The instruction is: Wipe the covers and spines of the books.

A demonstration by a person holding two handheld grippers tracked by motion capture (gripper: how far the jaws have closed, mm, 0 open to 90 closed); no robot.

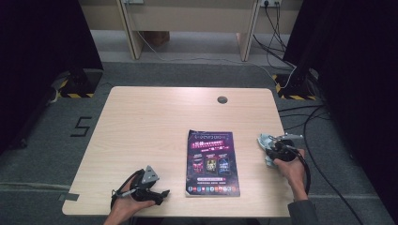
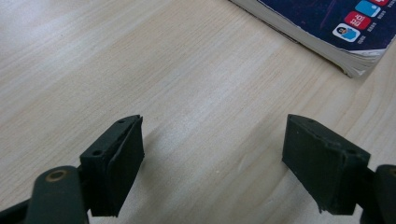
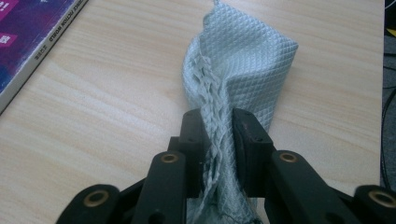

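Pale wood table (image 1: 141, 122), magazine (image 1: 211, 164) at centre. The right gripper (image 3: 218, 123) pinches the grey cloth (image 3: 243, 60) beside it — keep that bunched hem clamped. Left gripper (image 2: 212, 154) gapes, empty.

Even overhead light on the pale table (image 1: 155, 122), dark curtains swallowing both sides of the high view, soft sheen on the wood in the left gripper view, faint short shadows under the jaws, slightly soft, low-resolution frames throughout
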